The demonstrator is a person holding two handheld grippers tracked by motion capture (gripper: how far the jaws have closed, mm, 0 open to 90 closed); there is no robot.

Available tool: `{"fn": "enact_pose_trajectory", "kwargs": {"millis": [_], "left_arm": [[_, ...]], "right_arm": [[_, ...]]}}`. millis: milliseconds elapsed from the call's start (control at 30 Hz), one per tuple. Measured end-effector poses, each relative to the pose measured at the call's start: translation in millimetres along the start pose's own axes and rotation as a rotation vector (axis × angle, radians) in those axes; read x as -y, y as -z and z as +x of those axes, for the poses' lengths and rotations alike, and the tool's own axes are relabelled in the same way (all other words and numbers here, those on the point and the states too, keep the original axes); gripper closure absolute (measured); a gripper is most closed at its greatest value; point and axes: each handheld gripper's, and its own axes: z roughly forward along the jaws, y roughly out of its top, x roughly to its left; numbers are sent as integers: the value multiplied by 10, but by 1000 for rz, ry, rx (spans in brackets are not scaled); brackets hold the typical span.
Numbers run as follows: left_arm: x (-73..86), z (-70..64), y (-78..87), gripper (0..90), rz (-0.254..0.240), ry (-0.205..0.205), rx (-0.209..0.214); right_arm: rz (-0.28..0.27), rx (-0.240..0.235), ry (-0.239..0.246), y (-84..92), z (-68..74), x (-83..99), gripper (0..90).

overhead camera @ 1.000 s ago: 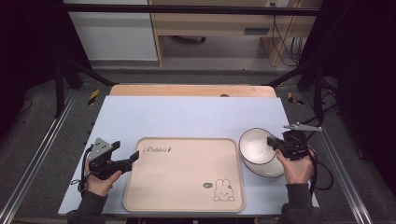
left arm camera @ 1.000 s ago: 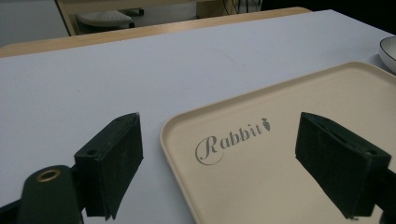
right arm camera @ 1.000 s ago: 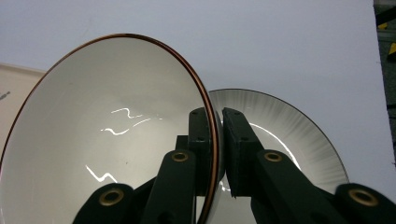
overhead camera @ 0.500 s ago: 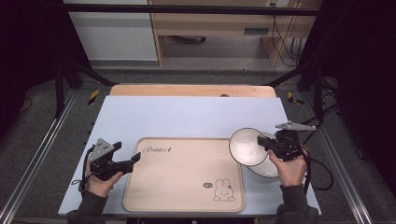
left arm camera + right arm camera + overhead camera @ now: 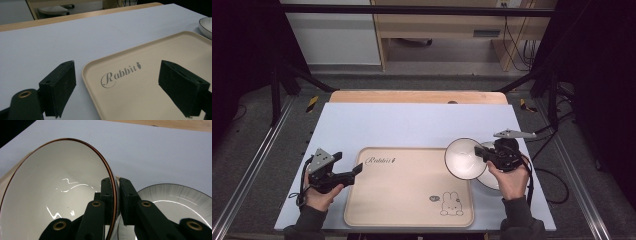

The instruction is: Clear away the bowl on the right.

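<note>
My right gripper (image 5: 484, 153) (image 5: 115, 195) is shut on the rim of a white bowl with a brown edge (image 5: 463, 158) (image 5: 55, 192). The bowl hangs tilted above the right end of a beige tray (image 5: 407, 192) (image 5: 140, 85). Under and to the right of it a second white bowl with a dark rim (image 5: 491, 177) (image 5: 180, 200) rests on the table. My left gripper (image 5: 358, 169) (image 5: 125, 87) is open at the tray's left edge, its jaws spread either side of the "Rabbit" lettering with nothing between them.
The tray lies on a pale blue table top (image 5: 412, 125) with a wooden strip (image 5: 417, 96) along its far edge. A rabbit drawing (image 5: 451, 204) marks the tray's near right corner. Black frame posts and cables stand to both sides of the table.
My right gripper has lifted the brown-rimmed bowl out of the dark-rimmed one and carried it left, tilted, over the tray's right end. My left gripper has stayed put.
</note>
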Motion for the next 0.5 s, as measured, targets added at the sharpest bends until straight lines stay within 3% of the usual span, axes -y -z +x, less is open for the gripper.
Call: {"fn": "enact_pose_trajectory", "kwargs": {"millis": [500], "left_arm": [[-22,10,40,140,-17,11,-3]], "right_arm": [[-2,-37,39,-132,174,-126,822]]}}
